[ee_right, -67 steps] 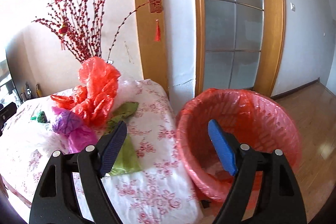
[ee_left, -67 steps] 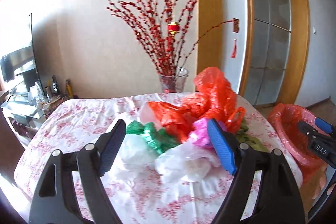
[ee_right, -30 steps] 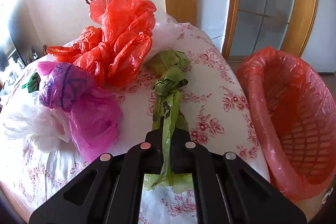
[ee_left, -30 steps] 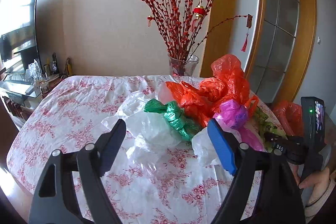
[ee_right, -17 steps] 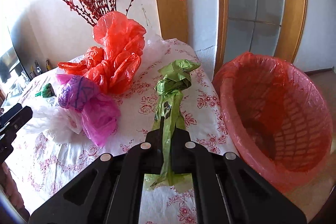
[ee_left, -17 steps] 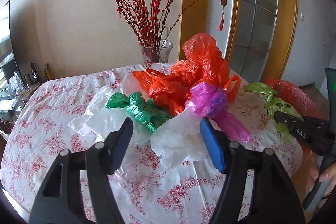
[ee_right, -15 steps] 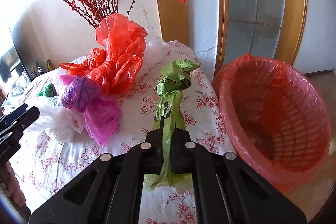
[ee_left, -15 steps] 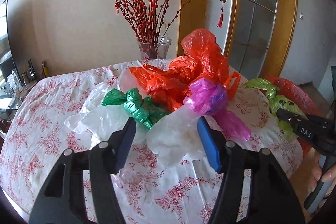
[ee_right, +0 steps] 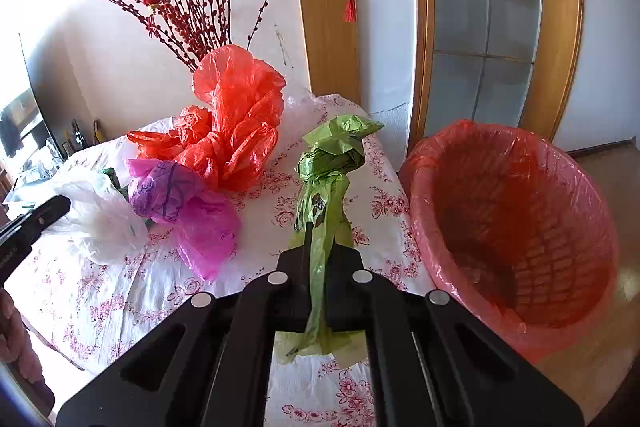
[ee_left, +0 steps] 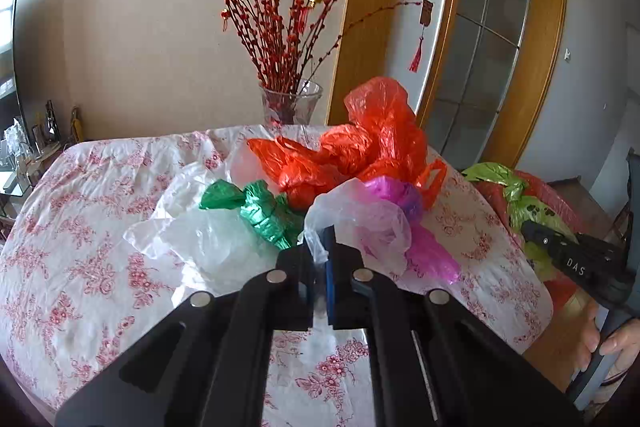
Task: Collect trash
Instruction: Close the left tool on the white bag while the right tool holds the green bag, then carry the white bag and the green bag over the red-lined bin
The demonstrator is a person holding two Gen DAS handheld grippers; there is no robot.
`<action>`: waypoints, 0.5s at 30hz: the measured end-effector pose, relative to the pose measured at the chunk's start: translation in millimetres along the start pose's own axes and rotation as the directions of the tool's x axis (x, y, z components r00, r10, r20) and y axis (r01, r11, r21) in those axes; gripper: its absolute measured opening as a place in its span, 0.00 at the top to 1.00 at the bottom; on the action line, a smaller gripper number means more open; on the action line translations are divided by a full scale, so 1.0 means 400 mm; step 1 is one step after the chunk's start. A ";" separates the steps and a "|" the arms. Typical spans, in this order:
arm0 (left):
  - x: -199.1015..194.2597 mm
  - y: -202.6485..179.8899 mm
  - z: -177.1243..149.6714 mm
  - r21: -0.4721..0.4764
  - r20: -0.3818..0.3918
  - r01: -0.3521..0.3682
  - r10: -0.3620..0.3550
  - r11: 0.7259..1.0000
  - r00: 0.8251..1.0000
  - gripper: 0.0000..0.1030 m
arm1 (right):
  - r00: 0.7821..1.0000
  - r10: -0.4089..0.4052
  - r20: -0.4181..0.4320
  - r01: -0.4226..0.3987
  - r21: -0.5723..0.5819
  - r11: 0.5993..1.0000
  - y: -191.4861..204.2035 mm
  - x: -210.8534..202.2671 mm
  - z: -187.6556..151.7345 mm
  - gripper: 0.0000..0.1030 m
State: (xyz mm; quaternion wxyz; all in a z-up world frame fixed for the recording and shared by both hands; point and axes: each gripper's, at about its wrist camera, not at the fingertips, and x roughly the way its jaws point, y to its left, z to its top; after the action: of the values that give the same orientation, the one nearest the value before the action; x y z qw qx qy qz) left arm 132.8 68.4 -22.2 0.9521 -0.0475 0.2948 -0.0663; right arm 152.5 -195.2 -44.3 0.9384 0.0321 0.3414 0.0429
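Both grippers clamped on bags beside the lined bin.
Left gripper (ee_left: 320, 255) has just closed on the clear plastic bag (ee_left: 360, 219) on the table; right gripper (ee_right: 320, 259) pinches the green bag (ee_right: 328, 167). Lift each clear, then release over the red-lined basket (ee_right: 516, 227).

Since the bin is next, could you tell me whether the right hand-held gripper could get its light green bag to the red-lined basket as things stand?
Probably yes: the right hand-held gripper grips the light green bag, and the red-lined basket stands open beside the table, nothing between.
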 end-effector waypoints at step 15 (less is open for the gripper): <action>-0.077 -0.007 0.091 -0.032 0.119 -0.021 0.025 0.999 0.993 0.95 | 0.997 -0.002 0.083 0.002 -0.003 1.000 -0.013 -0.088 0.014 0.96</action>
State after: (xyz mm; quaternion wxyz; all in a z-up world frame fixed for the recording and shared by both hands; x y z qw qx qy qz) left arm 127.9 72.4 25.3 0.9678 -0.0628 0.2389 -0.0477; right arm 129.6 -204.2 -18.0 0.9519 0.0320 0.3019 0.0411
